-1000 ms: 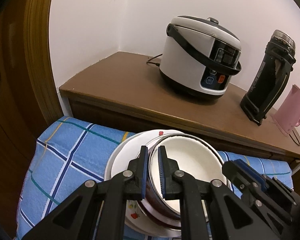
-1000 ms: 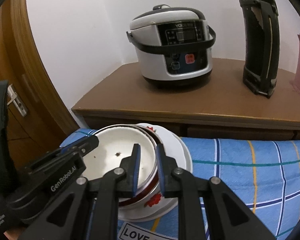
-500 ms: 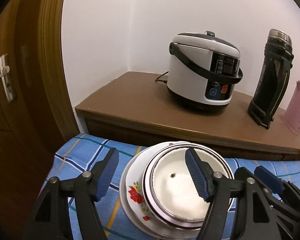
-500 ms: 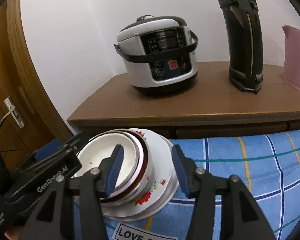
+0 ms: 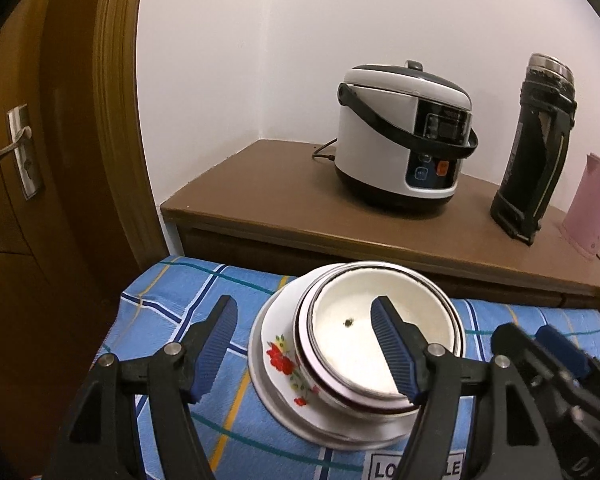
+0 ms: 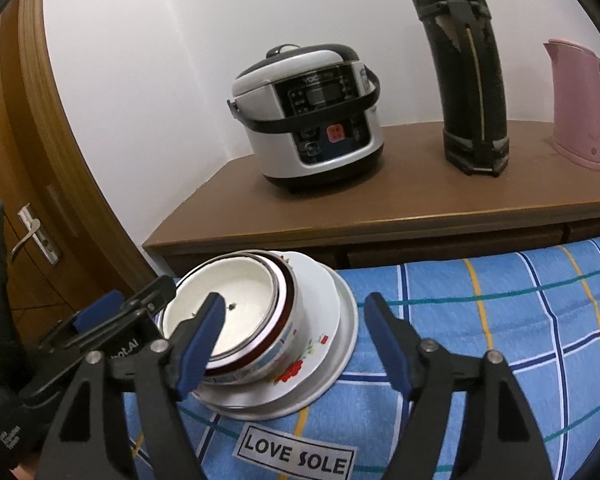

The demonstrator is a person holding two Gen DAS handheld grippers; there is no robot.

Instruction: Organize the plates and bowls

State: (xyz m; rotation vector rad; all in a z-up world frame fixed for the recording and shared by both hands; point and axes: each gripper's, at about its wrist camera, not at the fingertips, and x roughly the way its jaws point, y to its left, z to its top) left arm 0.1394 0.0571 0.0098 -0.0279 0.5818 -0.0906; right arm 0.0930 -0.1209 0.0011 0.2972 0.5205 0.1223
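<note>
A white bowl (image 5: 380, 344) with a dark red rim band is nested upright in a floral-printed bowl (image 6: 300, 356), stacked on white plates (image 6: 346, 328).

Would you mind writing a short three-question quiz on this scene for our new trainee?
1. True or false: the left gripper is shut on the bowl.
2. What do the stacked bowls rest on? A) flowered plate B) wooden cabinet C) rice cooker
3. Fill in: the right gripper is ____.

Key: 1 false; 2 A; 3 open.
</note>
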